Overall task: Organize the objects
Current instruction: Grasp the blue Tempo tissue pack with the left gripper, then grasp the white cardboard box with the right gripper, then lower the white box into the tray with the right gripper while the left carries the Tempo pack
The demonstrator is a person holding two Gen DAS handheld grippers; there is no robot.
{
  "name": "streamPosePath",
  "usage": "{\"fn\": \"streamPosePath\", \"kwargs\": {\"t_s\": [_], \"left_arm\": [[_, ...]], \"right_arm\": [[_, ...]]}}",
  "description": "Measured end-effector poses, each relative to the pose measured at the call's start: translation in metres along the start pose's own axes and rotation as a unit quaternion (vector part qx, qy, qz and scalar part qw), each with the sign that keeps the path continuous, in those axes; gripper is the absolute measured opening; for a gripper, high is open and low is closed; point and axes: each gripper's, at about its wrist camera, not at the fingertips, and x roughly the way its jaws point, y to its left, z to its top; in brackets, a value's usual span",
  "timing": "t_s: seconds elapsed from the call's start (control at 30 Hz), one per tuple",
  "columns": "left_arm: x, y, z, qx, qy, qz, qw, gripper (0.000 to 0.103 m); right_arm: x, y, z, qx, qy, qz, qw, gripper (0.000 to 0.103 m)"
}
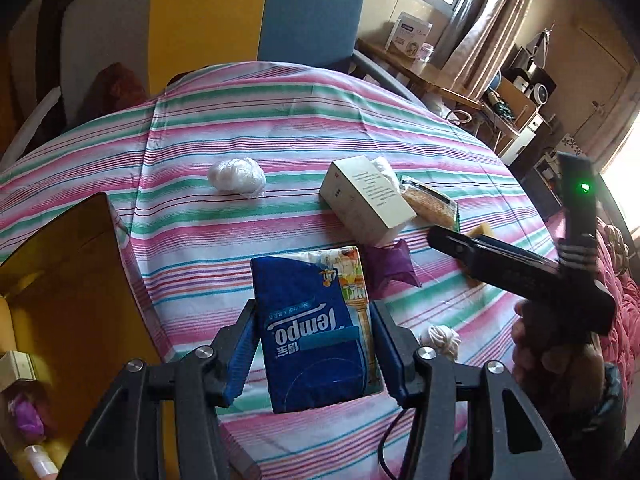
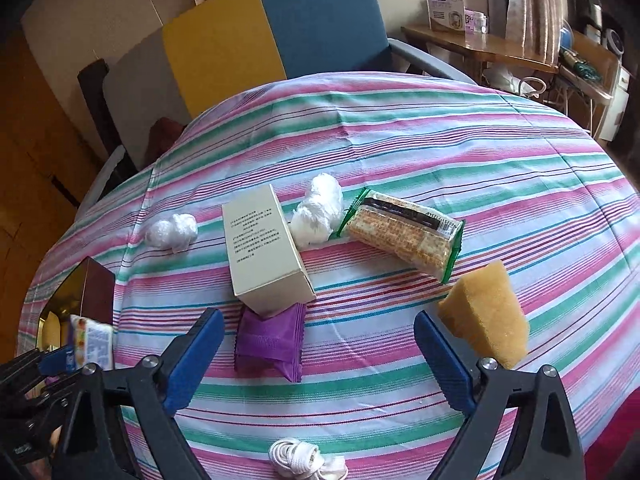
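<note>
The white box (image 2: 266, 250) serves as landmark on the striped tablecloth (image 2: 440, 152). Its near end hides the top of the purple packet (image 2: 270, 344); a second crumpled white wad (image 2: 318, 212) is half tucked behind it; the coiled white cord (image 2: 298, 460) — nearest the camera — is cut off by the frame edge. The left gripper (image 1: 314, 354) is clamped on the blue tissue pack (image 1: 310, 332), lifted in front of the box, its lower end hidden behind the fingers. The right gripper (image 2: 318, 360) stands wide apart, holding nothing; the purple packet lies between its fingers, untouched, the yellow sponge (image 2: 486, 314) just right of them.
</note>
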Motion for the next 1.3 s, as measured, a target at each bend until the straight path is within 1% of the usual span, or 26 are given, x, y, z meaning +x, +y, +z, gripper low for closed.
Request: {"fn": "streamPosePath", "kwargs": {"t_s": [0.07, 0.13, 0.27, 0.3, 0.4, 0.5, 0.57, 0.6, 0.63, 0.77, 0.9, 1.07, 1.2, 1.3], "left_arm": [[-0.015, 0.002, -0.009, 0.006, -0.010, -0.003, 0.9999, 0.054], [-0.026, 0.006, -0.017, 0.005, -0.018, -0.009, 0.9998, 0.054], [-0.046, 0.016, -0.035, 0.002, -0.027, -0.008, 0.9996, 0.054], [-0.050, 0.019, -0.039, -0.002, -0.027, -0.009, 0.9996, 0.054], [-0.060, 0.031, -0.049, -0.016, -0.033, -0.006, 0.9993, 0.055], [-0.073, 0.046, -0.057, -0.030, -0.039, -0.003, 0.9988, 0.055], [-0.080, 0.056, -0.062, -0.040, -0.044, 0.003, 0.9982, 0.055], [-0.084, 0.061, -0.065, -0.047, -0.047, 0.005, 0.9978, 0.055], [-0.088, 0.066, -0.067, -0.052, -0.049, 0.006, 0.9974, 0.055], [-0.100, 0.087, -0.078, -0.078, -0.058, 0.018, 0.9951, 0.055], [-0.111, 0.106, -0.091, -0.104, -0.065, 0.031, 0.9920, 0.055], [-0.132, 0.133, -0.108, -0.135, -0.082, 0.054, 0.9860, 0.055], [-0.150, 0.160, -0.124, -0.162, -0.096, 0.079, 0.9789, 0.055], [-0.162, 0.180, -0.138, -0.184, -0.106, 0.098, 0.9724, 0.055]], "right_arm": [[0.002, 0.005, 0.000, -0.012, 0.002, -0.005, 1.000, 0.095], [0.004, 0.010, 0.002, -0.020, 0.005, -0.001, 1.000, 0.092], [0.012, 0.027, 0.018, -0.052, 0.003, -0.010, 0.999, 0.088], [0.016, 0.032, 0.023, -0.062, 0.006, -0.012, 0.998, 0.085], [0.036, 0.045, 0.039, -0.089, 0.025, -0.028, 0.995, 0.082], [0.058, 0.056, 0.047, -0.109, 0.052, -0.041, 0.992, 0.078], [0.071, 0.061, 0.051, -0.121, 0.064, -0.053, 0.989, 0.071], [0.077, 0.064, 0.052, -0.127, 0.071, -0.057, 0.988, 0.058], [0.083, 0.066, 0.052, -0.133, 0.079, -0.058, 0.986, 0.054], [0.088, 0.074, 0.049, -0.150, 0.079, -0.065, 0.983, 0.050], [0.079, 0.078, 0.050, -0.149, 0.064, -0.073, 0.984, 0.050], [0.043, 0.098, 0.055, -0.148, 0.016, -0.064, 0.987, 0.050], [0.006, 0.133, 0.049, -0.157, -0.012, -0.025, 0.987, 0.050], [-0.018, 0.171, 0.038, -0.174, -0.015, 0.034, 0.984, 0.050]]}}
